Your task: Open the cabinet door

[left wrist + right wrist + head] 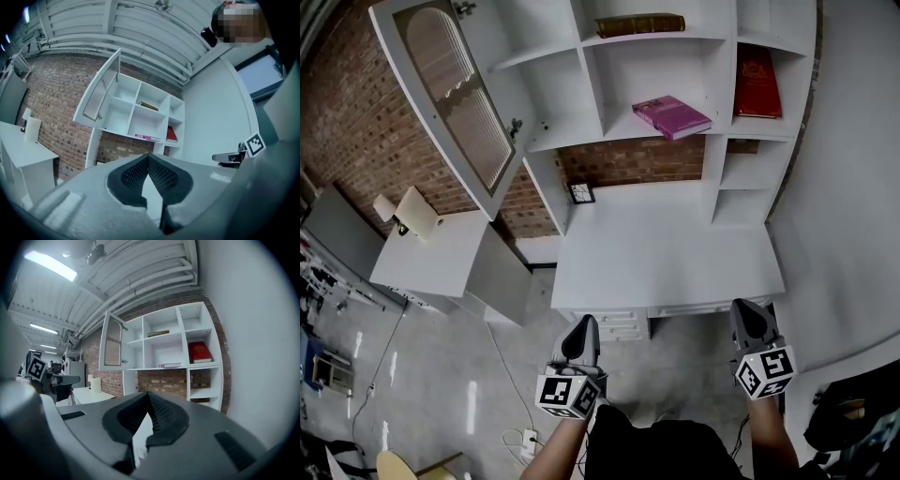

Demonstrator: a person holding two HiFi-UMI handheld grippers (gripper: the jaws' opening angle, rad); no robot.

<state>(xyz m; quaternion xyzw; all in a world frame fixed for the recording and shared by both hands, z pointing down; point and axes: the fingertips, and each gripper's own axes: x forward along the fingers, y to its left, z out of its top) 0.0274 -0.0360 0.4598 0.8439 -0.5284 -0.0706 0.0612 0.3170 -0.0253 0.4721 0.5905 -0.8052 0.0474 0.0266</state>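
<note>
The white cabinet door with its arched glass panel stands swung wide open to the left of the shelf unit; it also shows as the door in the left gripper view and the door in the right gripper view. My left gripper is shut and empty, held back from the white desk's front edge. My right gripper is also shut on nothing, near the desk's front right corner. Both grippers are well away from the door.
A pink book, a red book and a dark book lie on the shelves. A small framed picture stands on the desk. A low white side table with a paper roll stands at the left. Cables lie on the floor.
</note>
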